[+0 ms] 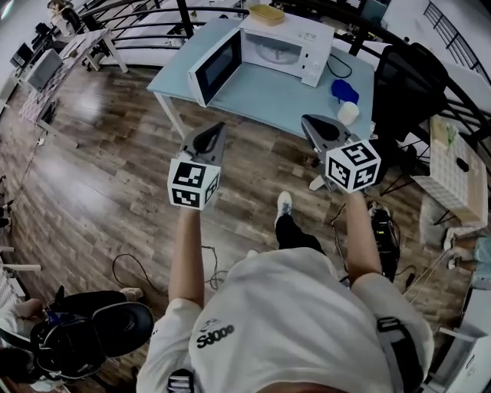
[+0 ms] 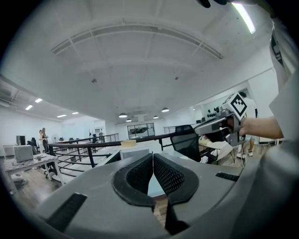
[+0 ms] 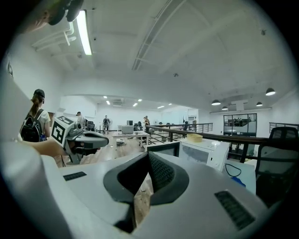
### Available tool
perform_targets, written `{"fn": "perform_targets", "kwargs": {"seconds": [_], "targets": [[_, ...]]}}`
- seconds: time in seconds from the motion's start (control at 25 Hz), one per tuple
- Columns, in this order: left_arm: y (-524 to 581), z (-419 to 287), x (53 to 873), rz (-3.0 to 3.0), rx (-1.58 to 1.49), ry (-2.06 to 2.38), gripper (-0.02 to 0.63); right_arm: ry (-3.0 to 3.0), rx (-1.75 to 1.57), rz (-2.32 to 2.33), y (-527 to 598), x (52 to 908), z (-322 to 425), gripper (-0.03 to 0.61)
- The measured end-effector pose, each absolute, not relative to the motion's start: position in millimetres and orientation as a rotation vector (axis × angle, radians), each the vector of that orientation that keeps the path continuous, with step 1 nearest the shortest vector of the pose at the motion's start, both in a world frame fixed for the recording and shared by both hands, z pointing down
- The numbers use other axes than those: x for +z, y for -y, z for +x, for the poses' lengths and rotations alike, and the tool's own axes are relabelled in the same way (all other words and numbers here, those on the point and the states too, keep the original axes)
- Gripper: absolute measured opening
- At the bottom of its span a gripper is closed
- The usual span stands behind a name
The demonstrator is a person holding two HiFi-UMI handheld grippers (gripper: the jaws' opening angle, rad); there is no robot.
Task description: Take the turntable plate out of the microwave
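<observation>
The white microwave (image 1: 284,42) stands on a light blue table (image 1: 268,96) with its door (image 1: 215,67) swung open to the left. The round glass turntable plate (image 1: 272,52) lies inside the cavity. Both grippers hang over the wooden floor, short of the table and apart from the microwave. My left gripper (image 1: 221,125) is shut with nothing in it, its meshed pads (image 2: 140,175) meeting. My right gripper (image 1: 305,119) is shut and empty too. From the right gripper view the microwave (image 3: 205,151) shows ahead, beyond the right gripper (image 3: 148,156).
A yellow basket (image 1: 266,14) sits on top of the microwave. A blue object (image 1: 344,90), a white cup (image 1: 347,113) and a black cable lie on the table's right part. A black office chair (image 1: 406,77) stands right of the table, a railing behind it.
</observation>
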State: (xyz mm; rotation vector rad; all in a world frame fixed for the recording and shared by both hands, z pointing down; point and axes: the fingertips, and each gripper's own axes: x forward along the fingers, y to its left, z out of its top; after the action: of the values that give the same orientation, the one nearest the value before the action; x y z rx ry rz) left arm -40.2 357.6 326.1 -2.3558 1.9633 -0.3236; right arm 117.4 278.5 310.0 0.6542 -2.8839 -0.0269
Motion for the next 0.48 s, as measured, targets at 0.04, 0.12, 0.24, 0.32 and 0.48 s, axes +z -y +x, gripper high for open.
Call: {"fn": "perform_targets", "kwargs": {"seconds": [0.04,0.12,0.24,0.32,0.48], "targets": [[-353,-44,327,-2.353,-0.33,-1.967,0.018,2.888,-0.022,0.654,-271,310,114,0.006],[-338,-53,329,-2.346,-0.344,-1.977,0.018,2.891,-0.034,0.661,-252,310,108,0.006],[-305,-65,330,-2.338,-0.357,-1.995,0.018,2.893,-0.026,0.7,-210,308,102,0.006],[-276,-74,330,-2.332,-0.367,-2.013,0.018,2.907,0.03,0.717,-176,307,97,0.006],[-206,-86,333,-2.34,-0.388,-2.037,0.018,2.931,0.088,0.685,-106,310,85,0.006]]}}
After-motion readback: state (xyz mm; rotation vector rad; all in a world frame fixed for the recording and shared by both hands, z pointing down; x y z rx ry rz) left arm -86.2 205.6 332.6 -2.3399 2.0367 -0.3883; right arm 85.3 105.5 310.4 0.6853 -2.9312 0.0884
